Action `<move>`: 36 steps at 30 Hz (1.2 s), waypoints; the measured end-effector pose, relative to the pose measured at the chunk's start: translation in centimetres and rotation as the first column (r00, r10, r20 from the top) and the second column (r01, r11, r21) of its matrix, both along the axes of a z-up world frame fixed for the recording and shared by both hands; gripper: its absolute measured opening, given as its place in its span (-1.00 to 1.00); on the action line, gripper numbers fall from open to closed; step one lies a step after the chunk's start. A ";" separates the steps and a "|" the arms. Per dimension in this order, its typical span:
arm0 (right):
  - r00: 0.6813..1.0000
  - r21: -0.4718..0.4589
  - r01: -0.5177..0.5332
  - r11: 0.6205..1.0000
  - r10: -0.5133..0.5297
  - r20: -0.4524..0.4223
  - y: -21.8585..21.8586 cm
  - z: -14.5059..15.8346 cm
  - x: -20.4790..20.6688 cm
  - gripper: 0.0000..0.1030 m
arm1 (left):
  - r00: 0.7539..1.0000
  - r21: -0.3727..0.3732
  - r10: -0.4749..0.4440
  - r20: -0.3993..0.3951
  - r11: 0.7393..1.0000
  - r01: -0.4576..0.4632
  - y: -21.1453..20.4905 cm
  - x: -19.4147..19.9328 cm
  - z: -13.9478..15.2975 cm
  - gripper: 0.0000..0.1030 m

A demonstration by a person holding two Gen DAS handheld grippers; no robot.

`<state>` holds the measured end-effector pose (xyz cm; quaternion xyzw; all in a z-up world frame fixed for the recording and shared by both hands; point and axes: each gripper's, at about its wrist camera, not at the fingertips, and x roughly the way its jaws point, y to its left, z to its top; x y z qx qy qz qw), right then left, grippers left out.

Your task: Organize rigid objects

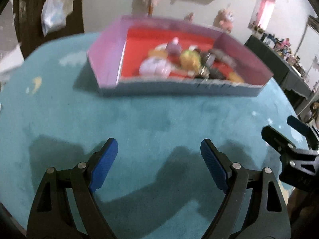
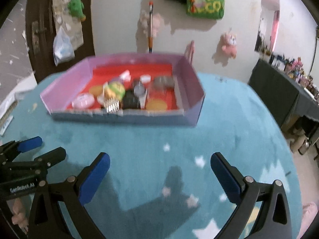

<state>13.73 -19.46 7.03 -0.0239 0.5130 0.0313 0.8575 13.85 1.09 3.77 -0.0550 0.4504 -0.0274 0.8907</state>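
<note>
Reaching into the pink box from here would go best one gripper at a time, since the small rigid things inside lie crowded together on its red floor. Both grippers hang over the teal surface, near of the box and well apart from it; the left gripper and the right gripper each stand with jaws spread wide and hold nothing. In the right wrist view the box sits at the far left, with a pink round case, a yellow disc, a black block and a silver comb-like piece along its near wall. Blur hides finer detail. Judging by this, pick an outer item first, come down steeply over the near wall, and close only once the fingers straddle a single piece.
</note>
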 end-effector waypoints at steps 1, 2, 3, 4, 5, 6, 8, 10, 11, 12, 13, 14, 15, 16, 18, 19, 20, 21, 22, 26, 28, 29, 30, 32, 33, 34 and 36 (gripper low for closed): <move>1.000 -0.011 0.001 1.000 -0.001 -0.025 0.1 -0.5 -0.2 1.00 | 1.000 0.010 0.003 -0.003 1.000 -0.003 0.0 -0.1 -0.3 0.65; 0.999 -0.022 0.001 1.000 -0.002 -0.048 0.2 -1.0 -0.2 1.00 | 1.000 0.041 0.000 0.014 0.999 0.000 -0.2 -0.4 -0.2 0.65; 0.998 -0.027 0.001 1.000 -0.003 -0.059 0.2 -1.2 -0.4 1.00 | 1.000 0.074 0.005 0.012 0.997 -0.006 -0.4 -0.7 -0.2 0.65; 0.997 -0.038 0.006 0.999 -0.009 -0.074 0.2 -1.5 -0.5 1.00 | 1.000 0.081 0.004 0.005 0.997 -0.004 -0.6 -0.8 -0.3 0.65; 0.996 -0.040 0.011 0.999 -0.015 -0.085 0.2 -1.8 -0.7 1.00 | 1.000 0.078 -0.002 -0.009 0.997 0.002 -0.7 -0.9 -0.4 0.65; 0.995 -0.034 0.015 0.999 -0.019 -0.101 0.2 -2.0 -0.8 1.00 | 1.000 0.082 -0.002 -0.010 0.997 0.003 -0.8 -1.1 -0.4 0.66; 0.992 -0.019 0.030 0.999 -0.032 -0.119 0.0 -2.2 -1.0 1.00 | 1.000 0.101 -0.001 -0.013 0.995 0.002 -1.0 -1.4 -0.4 0.66; 0.990 -0.023 0.033 0.999 -0.036 -0.137 -0.2 -2.6 -1.1 1.00 | 1.000 0.119 -0.002 -0.013 0.993 0.003 -1.4 -1.6 -0.4 0.74; 0.987 -0.028 0.036 0.999 -0.040 -0.157 -0.2 -3.1 -1.0 1.00 | 1.000 0.125 0.000 -0.011 0.992 0.002 -1.5 -1.7 -0.4 0.81; 0.983 -0.019 0.043 0.999 -0.046 -0.176 -0.4 -3.4 -0.8 1.00 | 1.000 0.128 0.004 -0.008 0.992 -0.003 -1.6 -1.7 -0.5 0.88; 0.983 -0.005 0.052 0.999 -0.052 -0.178 -0.7 -3.4 -0.8 1.00 | 1.000 0.128 0.008 -0.009 0.992 -0.007 -1.6 -1.5 -0.5 0.91; 0.982 -0.002 0.055 0.998 -0.055 -0.179 -0.8 -3.4 -0.8 1.00 | 1.000 0.124 0.016 -0.013 0.992 -0.014 -1.6 -1.4 -0.5 0.96; 0.982 -0.003 0.052 0.999 -0.052 -0.181 -0.8 -3.5 -0.8 1.00 | 1.000 0.122 0.018 -0.015 0.992 -0.016 -1.6 -1.3 -0.6 0.99; 0.982 -0.005 0.051 0.999 -0.051 -0.180 -0.8 -3.4 -0.8 1.00 | 1.000 0.122 0.019 -0.017 0.992 -0.016 -1.6 -1.2 -0.6 1.00; 0.982 -0.008 0.050 0.999 -0.051 -0.180 -0.8 -3.4 -0.9 1.00 | 1.000 0.122 0.021 -0.016 0.992 -0.019 -1.5 -1.1 -0.6 1.00; 0.982 -0.007 0.050 0.999 -0.050 -0.180 -0.8 -3.4 -0.8 1.00 | 1.000 0.123 0.021 -0.015 0.992 -0.019 -1.6 -1.1 -0.6 1.00; 0.982 -0.007 0.049 0.999 -0.050 -0.180 -0.8 -3.4 -0.8 1.00 | 1.000 0.122 0.022 -0.014 0.992 -0.020 -1.6 -1.1 -0.6 1.00; 0.982 -0.008 0.049 0.999 -0.050 -0.180 -0.8 -3.4 -0.9 1.00 | 1.000 0.122 0.022 -0.014 0.992 -0.020 -1.5 -0.9 -0.6 1.00; 0.982 -0.007 0.049 0.999 -0.050 -0.180 -0.8 -3.4 -0.9 1.00 | 1.000 0.122 0.023 -0.014 0.992 -0.021 -1.5 -0.9 -0.6 1.00; 0.982 -0.006 0.049 0.999 -0.049 -0.180 -0.8 -3.4 -0.8 1.00 | 1.000 0.119 0.023 -0.015 0.993 -0.021 -1.4 -0.7 -0.6 1.00; 0.982 -0.003 0.048 0.999 -0.048 -0.181 -0.8 -3.4 -0.8 1.00 | 1.000 0.118 0.023 -0.015 0.993 -0.021 -1.4 -0.7 -0.6 1.00; 0.982 -0.003 0.048 0.999 -0.048 -0.181 -0.8 -3.4 -0.8 1.00 | 1.000 0.118 0.022 -0.016 0.993 -0.020 -1.4 -0.7 -0.6 1.00; 0.982 -0.004 0.048 0.999 -0.048 -0.181 -0.8 -3.4 -0.8 1.00 | 1.000 0.118 0.022 -0.016 0.993 -0.020 -1.4 -0.6 -0.6 1.00; 0.982 -0.002 0.048 0.999 -0.048 -0.181 -0.8 -3.4 -0.8 1.00 | 1.000 0.118 0.022 -0.016 0.993 -0.020 -1.4 -0.6 -0.6 1.00; 0.982 0.000 0.050 0.999 -0.049 -0.181 -0.9 -3.4 -0.8 1.00 | 1.000 0.118 0.021 -0.016 0.993 -0.019 -1.4 -0.6 -0.6 1.00; 0.982 0.000 0.049 0.999 -0.049 -0.182 -0.8 -3.4 -0.8 1.00 | 1.000 0.118 0.021 -0.016 0.993 -0.019 -1.3 -0.5 -0.6 1.00; 0.982 0.001 0.050 0.999 -0.049 -0.182 -0.9 -3.4 -0.8 1.00 | 1.000 0.118 0.021 -0.015 0.993 -0.019 -1.4 -0.5 -0.6 1.00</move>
